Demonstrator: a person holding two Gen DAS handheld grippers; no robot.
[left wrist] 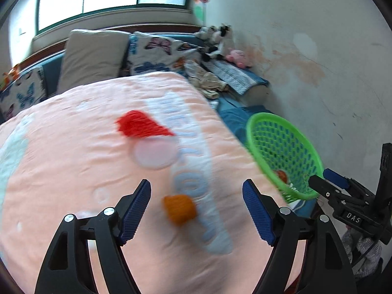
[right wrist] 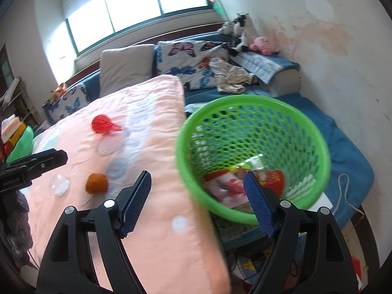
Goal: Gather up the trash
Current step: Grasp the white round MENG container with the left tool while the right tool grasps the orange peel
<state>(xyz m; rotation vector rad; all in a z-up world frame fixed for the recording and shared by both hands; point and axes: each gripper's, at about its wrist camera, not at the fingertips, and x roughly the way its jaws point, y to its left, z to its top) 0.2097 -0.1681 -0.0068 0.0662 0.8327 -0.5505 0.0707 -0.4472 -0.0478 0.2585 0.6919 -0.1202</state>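
An orange net scrap (left wrist: 179, 208) lies on the pink quilt (left wrist: 73, 161), between and just ahead of my open, empty left gripper (left wrist: 196, 191). It also shows in the right wrist view (right wrist: 96, 183). A red net scrap (left wrist: 140, 124) and a clear round lid (left wrist: 154, 153) lie farther back. A second clear lid (right wrist: 59, 184) lies left of the orange scrap. The green mesh basket (right wrist: 254, 112) holds several wrappers (right wrist: 227, 188). My right gripper (right wrist: 198, 188) is open and empty at the basket's near rim; it shows in the left wrist view (left wrist: 328, 181) beside the basket (left wrist: 264, 120).
Pillows (right wrist: 127, 66), a butterfly cushion (right wrist: 186, 58), crumpled cloth (right wrist: 230, 76) and plush toys (right wrist: 263, 44) sit at the bed's head. A blue sheet (right wrist: 343, 147) with a white cord (right wrist: 343, 191) lies right of the basket. The stained wall (left wrist: 318, 73) runs along the right.
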